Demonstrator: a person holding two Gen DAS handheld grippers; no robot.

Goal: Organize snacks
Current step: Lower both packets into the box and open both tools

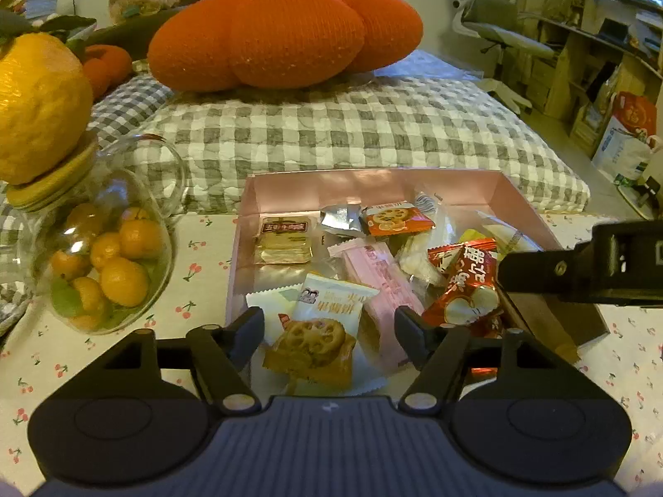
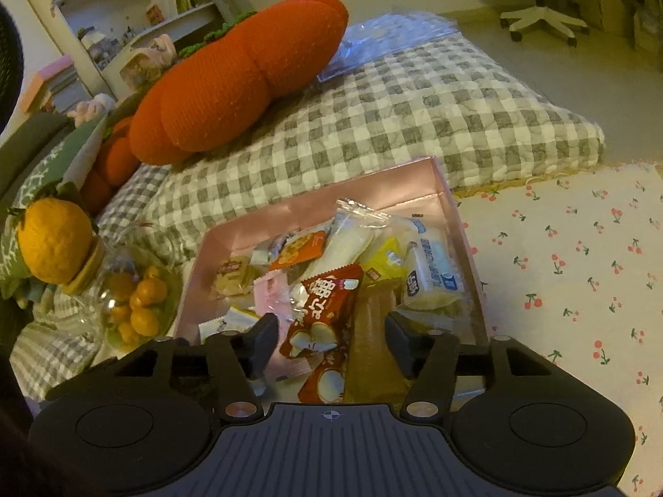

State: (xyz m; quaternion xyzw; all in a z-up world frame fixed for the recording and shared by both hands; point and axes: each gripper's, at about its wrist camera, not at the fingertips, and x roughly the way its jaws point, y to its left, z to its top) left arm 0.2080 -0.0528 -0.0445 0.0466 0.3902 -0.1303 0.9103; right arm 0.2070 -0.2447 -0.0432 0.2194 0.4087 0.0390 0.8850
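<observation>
A shallow pink box [image 1: 373,180] on the cherry-print cloth holds several wrapped snacks. My left gripper [image 1: 329,327] is open over the box's near end. A white lotus-chip packet [image 1: 327,319] lies between its fingers, with a pink packet [image 1: 381,281] beside it. Further right lies a red packet [image 1: 464,290]. My right gripper [image 2: 331,331] is open over the same pink box [image 2: 315,190]. Between its fingers lie the red packet [image 2: 323,314] and a long brown bar [image 2: 373,331], and the pads press on neither. A white-blue pack [image 2: 431,277] lies behind.
A glass jar of small oranges [image 1: 107,265], topped by a big yellow fruit [image 1: 37,107], stands left of the box. A checked quilt [image 1: 352,124] with an orange knitted cushion [image 1: 273,37] lies behind. A black bar of the right-hand tool [image 1: 588,273] juts in from the right.
</observation>
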